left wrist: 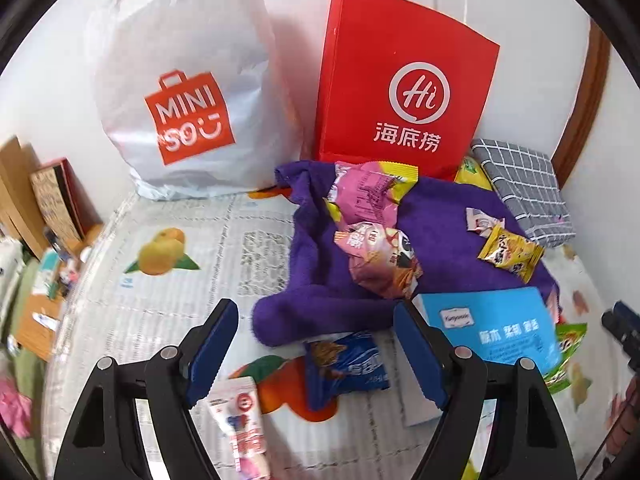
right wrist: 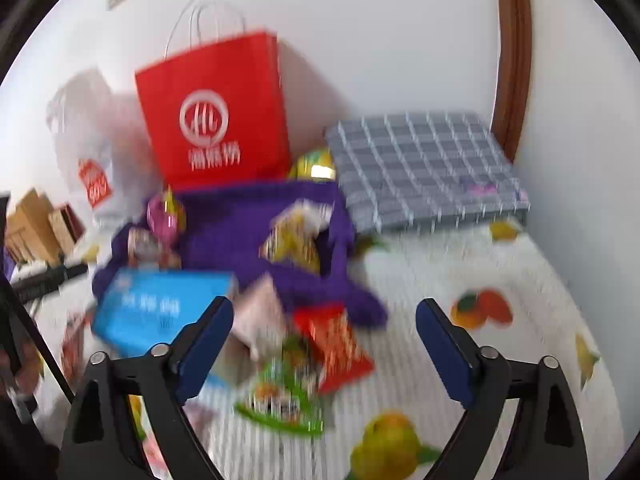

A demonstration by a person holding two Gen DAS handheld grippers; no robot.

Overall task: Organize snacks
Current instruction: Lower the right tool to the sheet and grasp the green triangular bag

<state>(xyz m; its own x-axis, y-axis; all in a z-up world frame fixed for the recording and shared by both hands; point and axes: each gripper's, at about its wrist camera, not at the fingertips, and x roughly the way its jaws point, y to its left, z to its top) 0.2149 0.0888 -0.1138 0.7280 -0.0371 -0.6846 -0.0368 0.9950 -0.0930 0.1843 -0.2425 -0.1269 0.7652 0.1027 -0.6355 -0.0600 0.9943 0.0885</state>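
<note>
Right now both grippers hang with jaws spread and nothing between them: the left gripper (left wrist: pixel 316 354) above a blue snack packet (left wrist: pixel 344 364), the right gripper (right wrist: pixel 324 348) over red (right wrist: pixel 334 344) and green (right wrist: pixel 286 396) packets. More snacks litter the purple towel (left wrist: pixel 432 216), backed by a red paper bag (left wrist: pixel 404 80), white plastic bag (left wrist: pixel 188 80) and checked cushion (right wrist: pixel 424 164).

Ahead and left of the left gripper (left wrist: pixel 316 354), the fruit-printed quilted sheet (left wrist: pixel 168 240) lies bare up to the white plastic shopping bag (left wrist: pixel 180 92). Straight ahead a rumpled purple towel (left wrist: pixel 320 288) strewn with packets blocks the way; the red paper carrier bag (left wrist: pixel 404 80) walls the far side. Right of the right gripper (right wrist: pixel 324 348) the sheet is open to the grey checked folded cloth (right wrist: pixel 420 164).
</note>
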